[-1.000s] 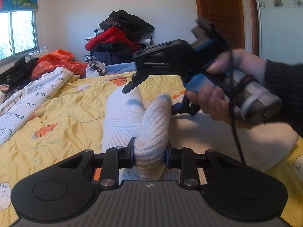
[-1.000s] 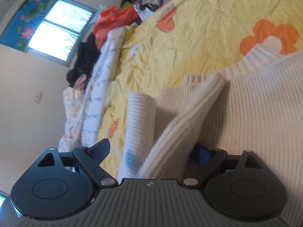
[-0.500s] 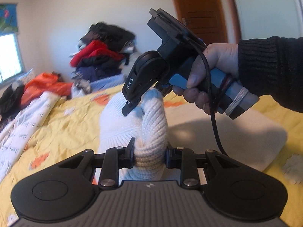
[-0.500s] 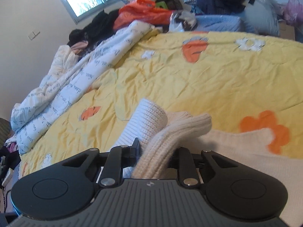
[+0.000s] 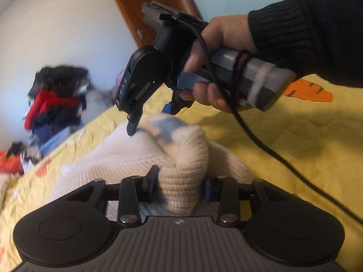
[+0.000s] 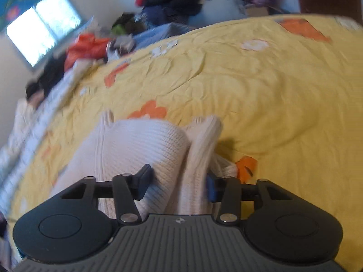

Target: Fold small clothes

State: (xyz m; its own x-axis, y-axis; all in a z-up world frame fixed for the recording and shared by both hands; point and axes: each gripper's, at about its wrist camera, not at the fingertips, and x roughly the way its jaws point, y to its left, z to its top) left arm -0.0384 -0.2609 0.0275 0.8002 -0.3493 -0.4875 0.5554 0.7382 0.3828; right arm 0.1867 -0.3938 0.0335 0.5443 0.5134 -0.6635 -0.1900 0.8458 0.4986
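Above the yellow bed (image 6: pixel 261 79), the left tongs (image 5: pixel 179 181) are pinching a bunched fold of the cream sweater (image 5: pixel 118 158), while the right tongs (image 6: pixel 179 181) are clamping another fold alongside.

1. A bedroom in someone's home; a bed spread with a yellow quilt (image 6: pixel 261 72) printed with orange and white flowers fills most of the room.
2. A heap of clothes (image 5: pixel 54 99), red, black and navy, is piled against the white wall beyond the bed; more garments and an orange plastic bag (image 6: pixel 87 45) lie along the bed's far edge.
3. A window (image 6: pixel 43 36) under a blue floral valance lets in daylight; a brown wooden door (image 5: pixel 145 11) stands in the corner.
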